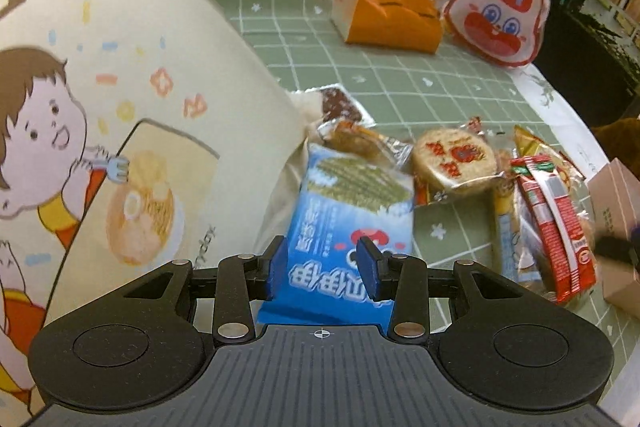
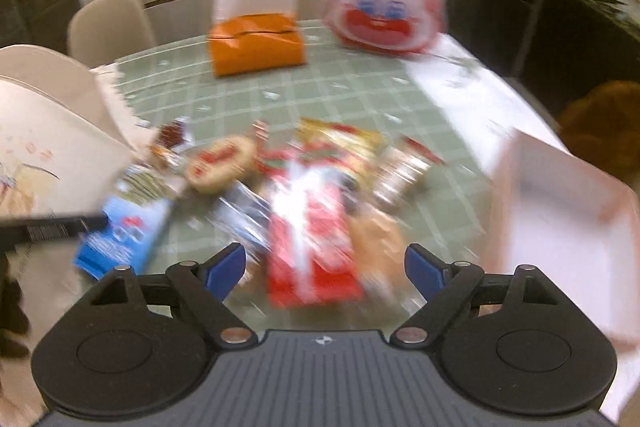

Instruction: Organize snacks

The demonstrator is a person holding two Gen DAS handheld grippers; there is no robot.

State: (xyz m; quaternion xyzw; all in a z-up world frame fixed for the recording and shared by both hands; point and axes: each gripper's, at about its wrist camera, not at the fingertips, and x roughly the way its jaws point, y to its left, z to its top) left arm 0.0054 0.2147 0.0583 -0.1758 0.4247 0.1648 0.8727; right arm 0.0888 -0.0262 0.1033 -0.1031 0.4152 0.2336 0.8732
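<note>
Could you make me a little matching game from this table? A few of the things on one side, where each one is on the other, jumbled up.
Things:
1. blue snack packet
2. orange tissue box
3. rabbit-face bag
4. round cracker

Places:
A. far table end, right corner
B. between the left gripper pads
C. in the snack pile mid-table
D. far table end, left of the rabbit

Pairs: 1-B, 2-D, 3-A, 4-C
</note>
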